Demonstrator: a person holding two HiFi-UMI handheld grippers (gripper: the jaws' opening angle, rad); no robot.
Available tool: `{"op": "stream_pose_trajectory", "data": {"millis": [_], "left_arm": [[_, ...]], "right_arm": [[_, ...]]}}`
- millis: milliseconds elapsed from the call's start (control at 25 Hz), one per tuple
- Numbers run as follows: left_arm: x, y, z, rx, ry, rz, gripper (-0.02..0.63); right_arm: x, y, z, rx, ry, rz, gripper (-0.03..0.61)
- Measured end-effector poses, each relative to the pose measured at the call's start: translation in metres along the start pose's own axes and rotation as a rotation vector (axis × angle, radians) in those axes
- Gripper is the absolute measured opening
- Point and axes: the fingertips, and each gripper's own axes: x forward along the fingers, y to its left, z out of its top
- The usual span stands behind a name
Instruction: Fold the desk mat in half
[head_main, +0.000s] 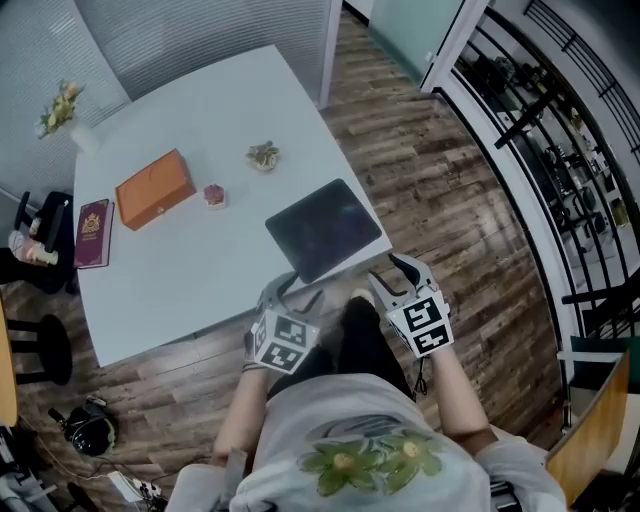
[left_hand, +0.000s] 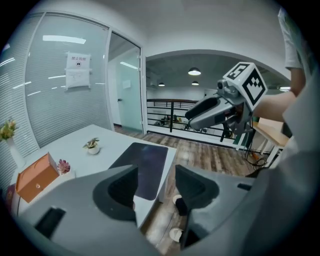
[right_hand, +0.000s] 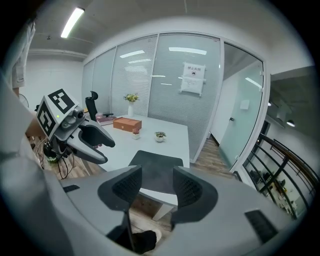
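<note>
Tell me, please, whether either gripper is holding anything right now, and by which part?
Nothing is held: the left gripper and right gripper are open and empty; the desk mat lies flat, untouched.

I see cool, even light from round ceiling lamps (left_hand: 194, 72) and a strip light (right_hand: 70, 22), streaking glare across the glass wall (right_hand: 170, 85). Both gripper views bow hard toward dark round edges; the near foreground is soft.

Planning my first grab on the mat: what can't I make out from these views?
Mat near corners: right gripper view, behind the jaws.
Mat's near-left corner: left gripper view, behind a jaw.
Mat thickness: head view, too small.
Notice print: too small, both gripper views.
</note>
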Motion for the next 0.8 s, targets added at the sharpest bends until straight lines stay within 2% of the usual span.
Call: {"op": "stream_pose_trajectory", "data": {"millis": [160,440,800], "left_arm": [[0.015,0.005,-0.005,-0.015,0.038,-0.003,0.218],[0.043,0.011,-0.018,-0.049,0.107,-0.006,0.216],[0.077,0.014,-0.040,-0.103,0.214,0.039,0.215]], "right_arm": [[0.016,-0.007,-0.005,-0.026,0.038,0.026,0.204],[0.058,-0.023,-0.033,-0.189,0.149,0.076,0.204],[0.101,-0.039,-0.071,-0.332,0.273,0.182,0.204]]}}
